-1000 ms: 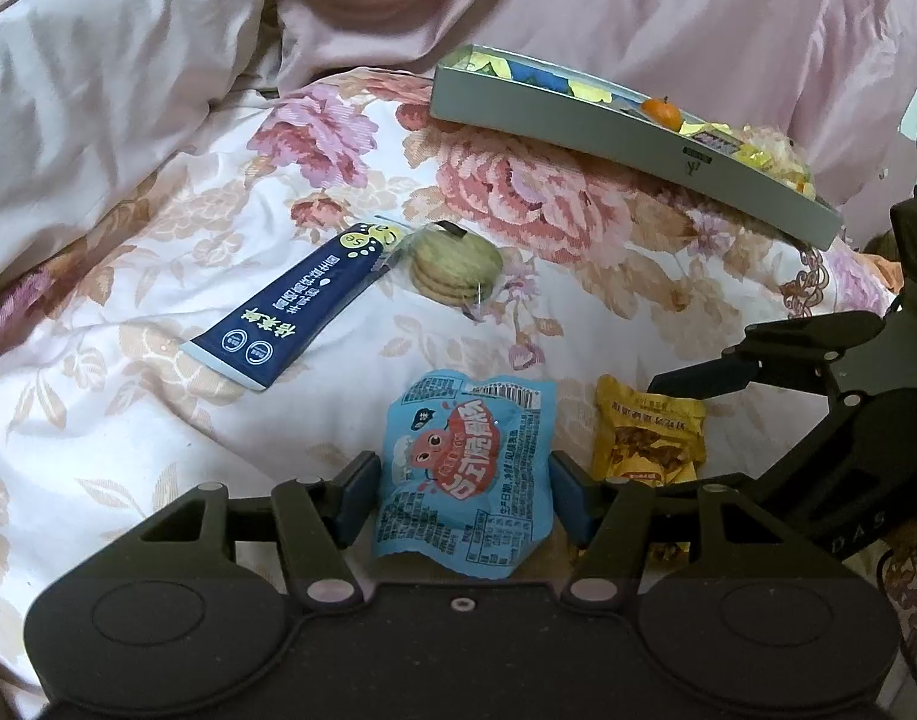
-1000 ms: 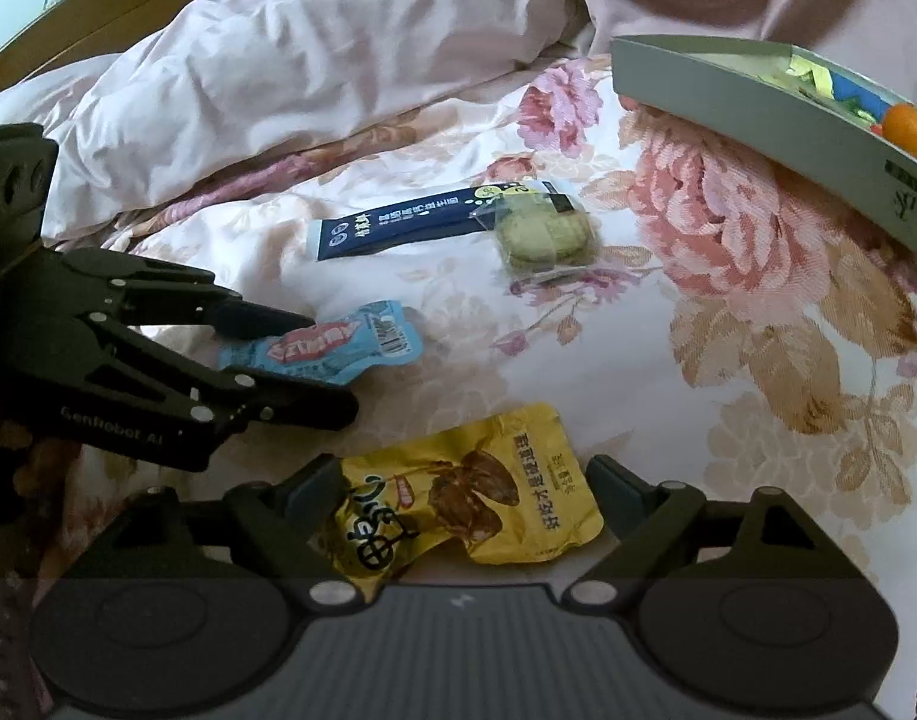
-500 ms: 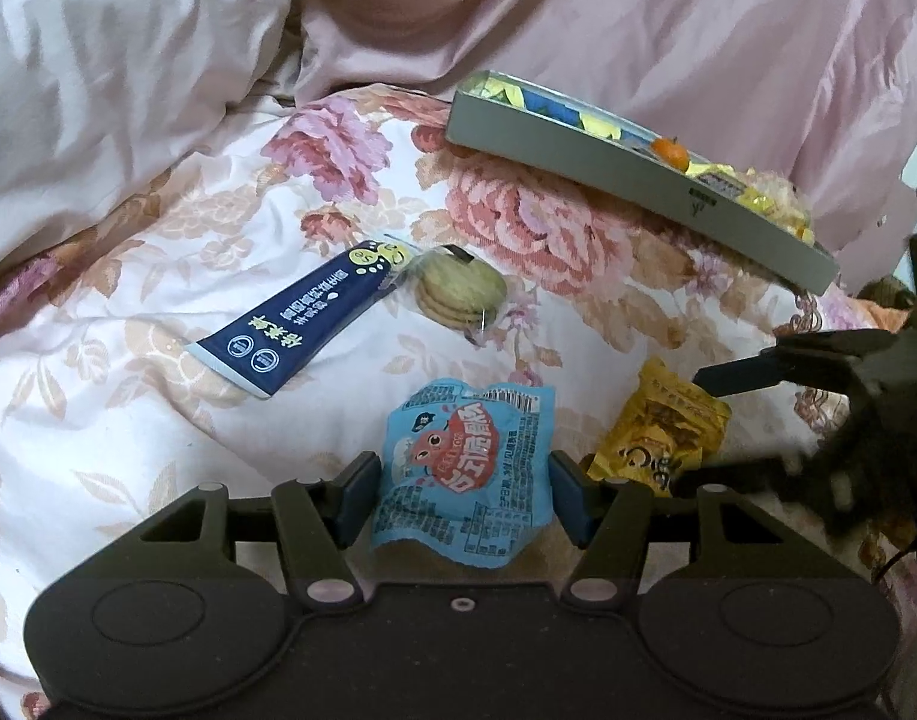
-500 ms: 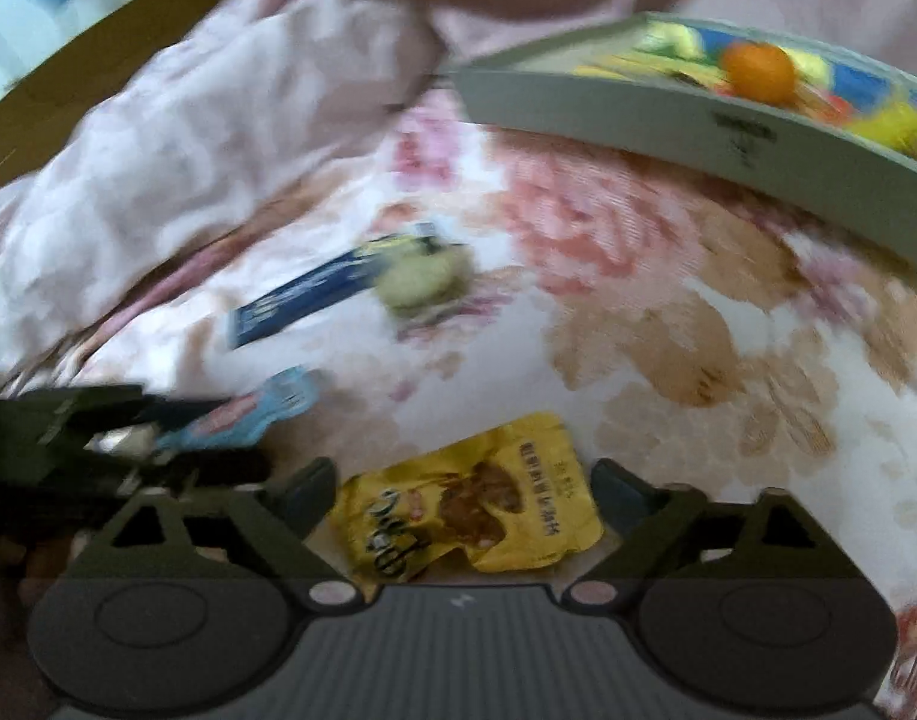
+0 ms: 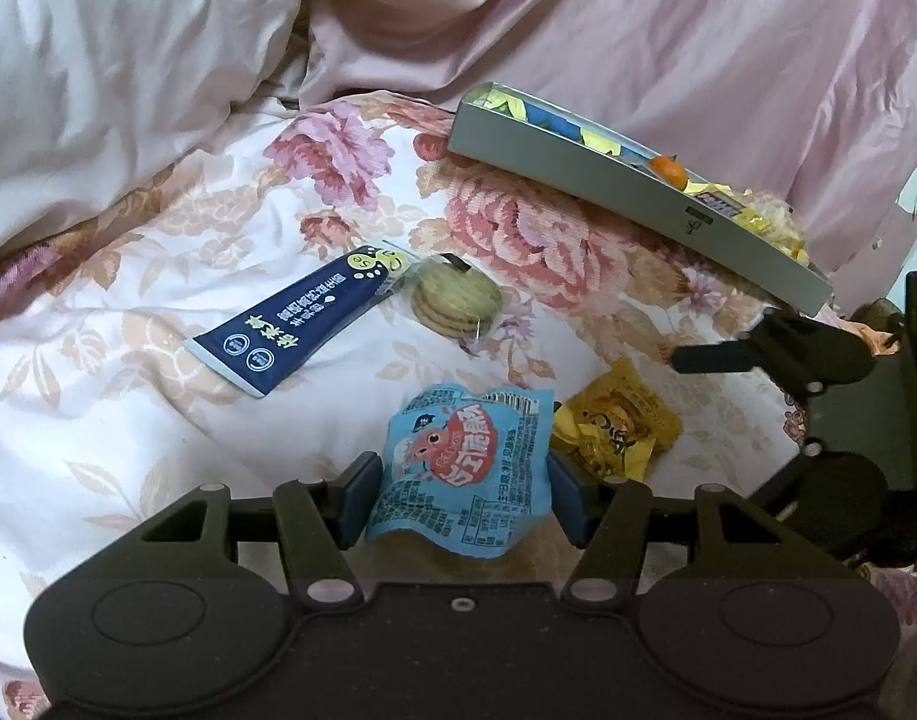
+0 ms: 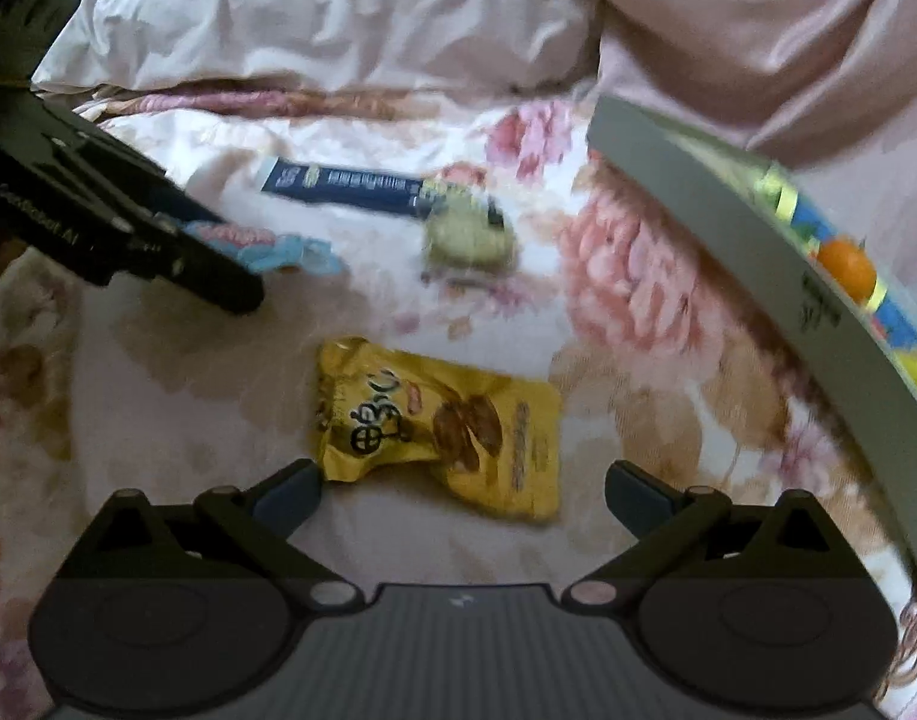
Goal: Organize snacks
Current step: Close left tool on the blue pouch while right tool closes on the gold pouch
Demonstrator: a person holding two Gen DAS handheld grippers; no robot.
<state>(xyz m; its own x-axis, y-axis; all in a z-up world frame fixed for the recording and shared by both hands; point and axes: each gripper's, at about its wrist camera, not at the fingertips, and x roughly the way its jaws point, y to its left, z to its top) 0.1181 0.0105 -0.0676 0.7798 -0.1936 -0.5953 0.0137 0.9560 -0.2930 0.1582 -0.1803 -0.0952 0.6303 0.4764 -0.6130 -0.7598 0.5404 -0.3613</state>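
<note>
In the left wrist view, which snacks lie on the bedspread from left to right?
dark blue stick packet → round biscuits in clear wrap → light blue packet → yellow packet

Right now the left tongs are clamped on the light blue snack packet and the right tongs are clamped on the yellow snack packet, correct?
Only half right. The left tongs do grip the light blue snack packet. The right tongs are not clamped: the right wrist view shows them wide open, the yellow snack packet lying loose on the floral bedsheet, clear of both pads.
</note>
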